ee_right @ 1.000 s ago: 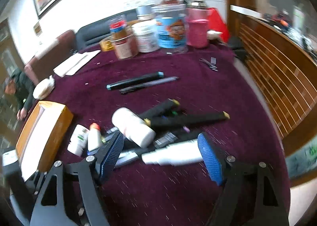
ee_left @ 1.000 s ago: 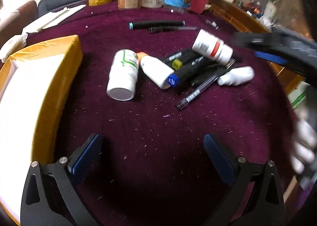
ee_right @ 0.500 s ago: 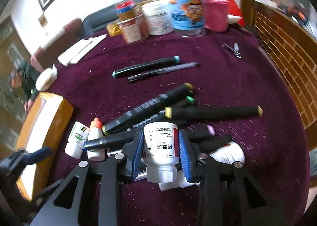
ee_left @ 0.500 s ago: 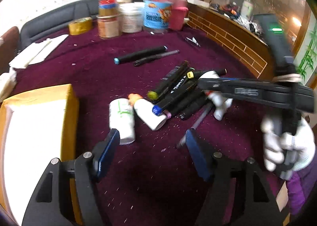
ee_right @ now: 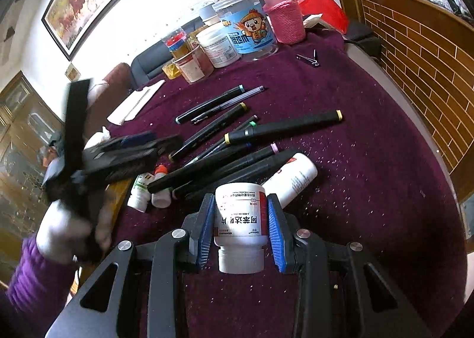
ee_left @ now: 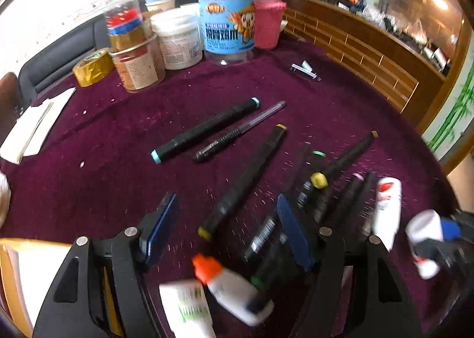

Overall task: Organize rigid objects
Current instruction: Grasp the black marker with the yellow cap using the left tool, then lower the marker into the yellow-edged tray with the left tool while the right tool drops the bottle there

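We grip the white pill bottle (ee_right: 239,219) between our right gripper (ee_right: 240,231) pads, lifted near the pile of black markers (ee_right: 225,157). Our left gripper (ee_left: 228,228) hangs with fingers spread over a yellow-tipped marker (ee_left: 243,181) on the purple tablecloth (ee_left: 118,142).

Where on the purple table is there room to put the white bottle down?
Bare cloth lies right of the long black marker, toward the brick wall, and just ahead of the right gripper holding the pill bottle. It is crowded at the marker pile and the jars behind.
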Demonstrator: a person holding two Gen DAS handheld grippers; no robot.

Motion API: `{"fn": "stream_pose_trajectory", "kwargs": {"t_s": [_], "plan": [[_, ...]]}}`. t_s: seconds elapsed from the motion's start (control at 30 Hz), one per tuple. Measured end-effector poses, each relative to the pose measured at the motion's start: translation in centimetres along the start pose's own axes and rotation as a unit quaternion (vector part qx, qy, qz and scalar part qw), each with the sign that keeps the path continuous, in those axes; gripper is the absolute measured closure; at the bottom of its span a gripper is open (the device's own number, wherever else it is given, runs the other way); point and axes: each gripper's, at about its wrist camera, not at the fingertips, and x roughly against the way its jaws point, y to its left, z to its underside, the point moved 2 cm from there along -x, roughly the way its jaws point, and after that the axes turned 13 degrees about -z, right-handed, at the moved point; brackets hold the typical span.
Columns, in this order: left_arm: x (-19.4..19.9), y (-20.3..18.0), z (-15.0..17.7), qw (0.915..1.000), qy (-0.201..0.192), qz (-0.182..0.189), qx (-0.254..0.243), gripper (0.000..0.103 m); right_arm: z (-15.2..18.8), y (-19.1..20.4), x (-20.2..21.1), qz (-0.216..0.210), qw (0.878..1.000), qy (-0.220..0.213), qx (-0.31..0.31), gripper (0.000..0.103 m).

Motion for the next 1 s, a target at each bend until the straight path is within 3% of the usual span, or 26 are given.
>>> {"fn": "stream_pose_trajectory", "kwargs": {"t_s": [0.1,0.27,0.33,0.4,0.53,0.73,1.0], "plan": [[-1.6,-1.0,-0.2,0.9996,0.017,0.003,-0.023,0.037,0.4,-0.2,-0.2,-0.014,1.0,0.001,-0.004,0.072],[-3.7,-2.6,-0.4,0.9987,0.026,0.002,-0.043,0.052,0.6,-0.7,-0.6,-0.028,1.0,-0.001,-0.012,0.072],[-3.7,-2.6,-0.3,0.9989,0.025,0.02,-0.034,0.077,0.6,-0.9,-0.7,-0.03,0.999,-0.002,-0.016,0.072],[-3.4,-2.9,0.0,0.9985,0.027,0.032,-0.037,0.091,0.6,-1.0,-0.8,-0.034,0.999,-0.002,-0.019,0.072],[-2.3,-2.2,0.8,0.9989,0.025,0.037,-0.01,0.091,0.9,-0.9,-1.0,-0.038,0.999,0.0,-0.019,0.072],[2.4,0.1,2.1,0.9977,-0.007,0.057,0.038,0.091,1.1,0.7,-0.8,-0.043,0.999,0.0,-0.008,0.072],[8.8,2.8,6.2,0.9958,-0.04,0.032,0.076,0.091,1.7,4.6,-1.2,-0.048,0.999,0.002,0.016,0.072]]}}
